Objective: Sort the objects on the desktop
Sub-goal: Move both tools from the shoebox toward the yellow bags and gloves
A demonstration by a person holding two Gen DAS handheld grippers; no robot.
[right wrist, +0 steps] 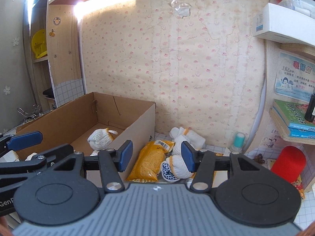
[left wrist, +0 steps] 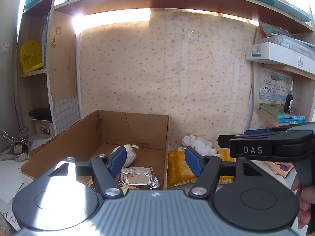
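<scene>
"DAS" in white on right gripper (left wrist: 254, 149) body; "Gen" on left gripper (right wrist: 25, 139) body, cut off; "表扬信" heading on shelf poster (right wrist: 295, 74).

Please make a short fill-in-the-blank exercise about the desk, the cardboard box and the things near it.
1. The rolled white glove lies ____ the cardboard box.
2. The snack packet beside the box is ____ in colour.
3. The foil packet in the box is ____ in colour.
4. Both grippers hold ____.

Missing words: inside; yellow; silver; nothing
</scene>
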